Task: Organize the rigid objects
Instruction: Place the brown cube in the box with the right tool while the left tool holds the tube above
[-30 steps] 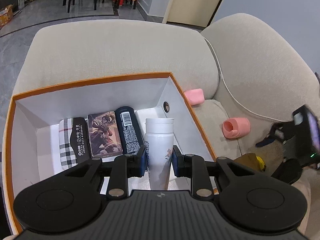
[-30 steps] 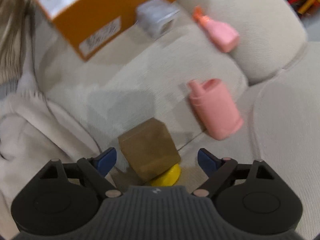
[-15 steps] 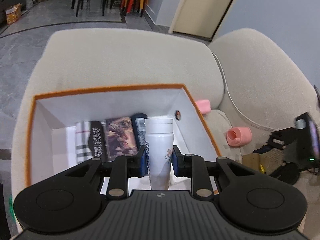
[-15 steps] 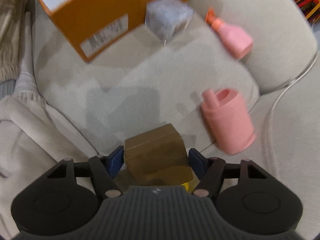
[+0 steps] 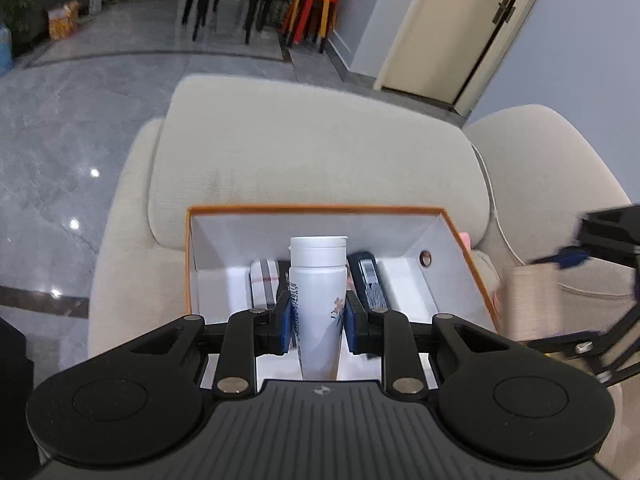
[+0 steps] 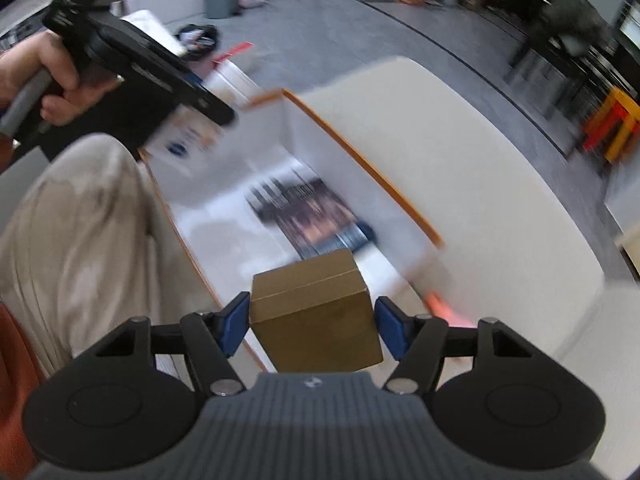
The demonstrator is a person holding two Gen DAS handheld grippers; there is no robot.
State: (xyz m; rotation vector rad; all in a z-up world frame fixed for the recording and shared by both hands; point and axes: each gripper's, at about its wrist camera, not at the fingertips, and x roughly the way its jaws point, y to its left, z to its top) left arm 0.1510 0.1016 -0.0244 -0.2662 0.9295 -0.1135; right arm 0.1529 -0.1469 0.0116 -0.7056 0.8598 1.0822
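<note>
Left gripper [image 5: 316,320]: blue pads clamped on the sides of a tall white plastic bottle with a white cap [image 5: 318,296], held upright above the orange-rimmed white cardboard box [image 5: 460,236], over its near part.

Right gripper [image 6: 312,326]: jaws lately closing, blue pads now pressed against both flanks of a small brown cardboard carton [image 6: 316,312]; carton lifted clear, held over the box's near right corner as seen from the right wrist view.

Box resting on the seat of a beige fabric sofa [image 5: 312,152], far edge against the back cushion. Contents on the box floor, along the far wall: a checked black-and-white flat pack [image 5: 264,284] left of the bottle, a dark cylindrical bottle with a white printed label [image 5: 370,280] right of it. Round hole in the box's right wall. Right wrist view of the contents blurred; details not legible.

Pink item [image 6: 440,306] on the sofa just outside the box's right wall, blurred, only partly visible.

Hand [image 6: 44,76] gripping the left gripper's handle, at the upper left of the right wrist view.
</note>
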